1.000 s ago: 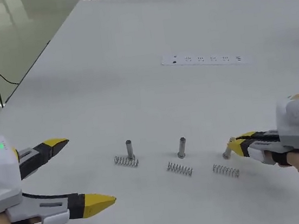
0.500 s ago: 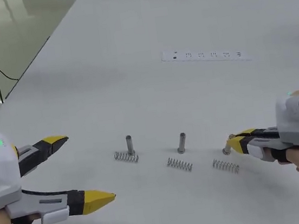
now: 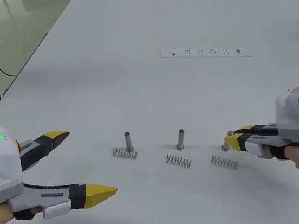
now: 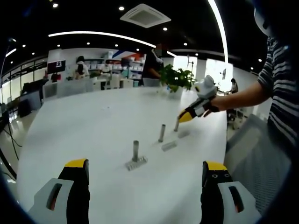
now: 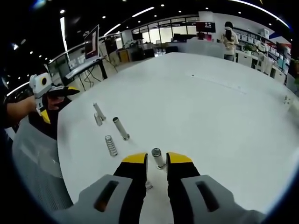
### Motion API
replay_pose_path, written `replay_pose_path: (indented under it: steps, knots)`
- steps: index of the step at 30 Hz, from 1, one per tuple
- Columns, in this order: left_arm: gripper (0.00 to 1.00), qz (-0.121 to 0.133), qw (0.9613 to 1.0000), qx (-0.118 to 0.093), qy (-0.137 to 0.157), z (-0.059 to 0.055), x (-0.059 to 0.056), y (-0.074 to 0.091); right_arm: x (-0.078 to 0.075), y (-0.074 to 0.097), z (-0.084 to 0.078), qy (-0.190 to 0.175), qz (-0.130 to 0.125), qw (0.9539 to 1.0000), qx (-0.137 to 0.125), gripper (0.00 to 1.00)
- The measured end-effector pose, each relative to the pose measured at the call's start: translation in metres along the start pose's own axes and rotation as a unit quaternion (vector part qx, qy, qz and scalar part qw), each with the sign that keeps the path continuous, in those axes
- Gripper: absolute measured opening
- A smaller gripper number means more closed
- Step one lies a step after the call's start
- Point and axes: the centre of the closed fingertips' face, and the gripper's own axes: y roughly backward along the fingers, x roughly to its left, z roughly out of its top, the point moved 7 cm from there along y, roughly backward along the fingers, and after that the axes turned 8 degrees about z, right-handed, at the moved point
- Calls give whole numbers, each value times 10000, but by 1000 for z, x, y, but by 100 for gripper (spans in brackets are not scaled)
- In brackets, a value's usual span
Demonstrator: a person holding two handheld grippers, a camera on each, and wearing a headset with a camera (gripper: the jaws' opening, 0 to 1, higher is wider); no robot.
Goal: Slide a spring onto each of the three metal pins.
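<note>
Head view: left tongs gape; right tongs seemingly pinch a short grey metal pin.

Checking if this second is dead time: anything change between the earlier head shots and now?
Nothing visibly moved; only the head camera shifted a little. The right claw stays around the right-hand pin, and I cannot tell whether it is gripping it. The left claw stays wide open at the left. The three springs still lie loose, none on a pin.
</note>
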Motion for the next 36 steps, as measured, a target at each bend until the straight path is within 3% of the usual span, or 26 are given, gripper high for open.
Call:
replay_pose_path:
  steps: [16, 30, 36]
  knots:
    - [98, 5, 10000, 30, 9, -1, -1, 2, 3, 4, 5, -9, 13, 9999, -139, 18]
    - [98, -21, 10000, 34, -17, -1, -2, 2, 8, 19, 10, 151, -4, 9996, -218, 21]
    - [98, -22, 10000, 51, -12, -1, -2, 2, 9, 24, 2, 389, 9, 9992, 35, 20]
